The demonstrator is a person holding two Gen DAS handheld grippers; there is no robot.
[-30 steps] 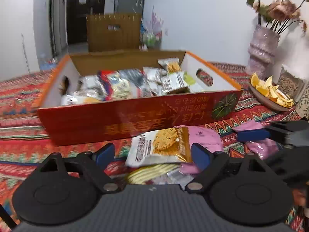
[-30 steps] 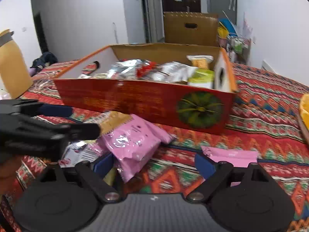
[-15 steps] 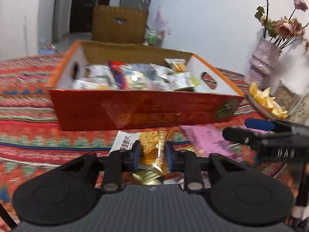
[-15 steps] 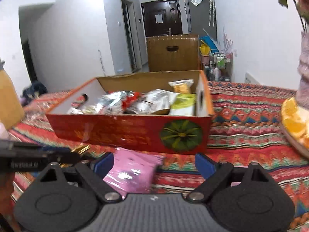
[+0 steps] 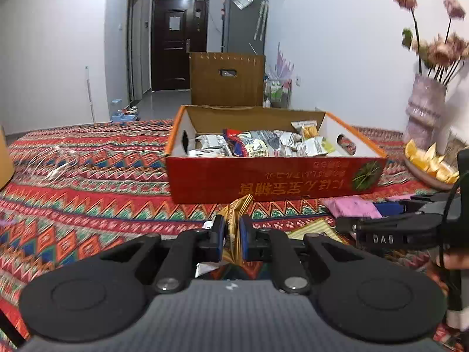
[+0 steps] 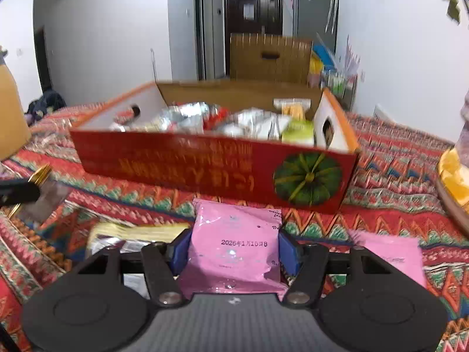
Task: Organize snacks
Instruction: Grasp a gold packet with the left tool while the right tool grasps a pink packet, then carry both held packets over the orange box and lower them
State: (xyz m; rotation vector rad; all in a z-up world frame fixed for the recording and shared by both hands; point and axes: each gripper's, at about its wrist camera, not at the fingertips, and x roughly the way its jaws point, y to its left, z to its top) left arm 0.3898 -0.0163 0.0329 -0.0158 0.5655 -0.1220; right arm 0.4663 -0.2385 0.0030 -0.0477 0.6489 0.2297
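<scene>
Low at frame centre, the left hand-held gripper (image 5: 231, 236) is pinching a gold snack packet (image 5: 234, 214), while the right hand-held gripper (image 6: 234, 252) is clamping a pink packet (image 6: 234, 252) widthwise; the red box (image 5: 275, 179) is lying straight ahead of both. Only the right view is showing another pink packet (image 6: 390, 252) on the patterned cloth (image 5: 88, 182).

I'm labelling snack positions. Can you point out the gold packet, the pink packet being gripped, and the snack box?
gold packet (image 5: 234, 215): left wrist view, crumpled top above the fingers.
pink packet (image 6: 234, 246): right wrist view, printed front.
snack box (image 5: 263, 180): left wrist view, red front wall.
</scene>
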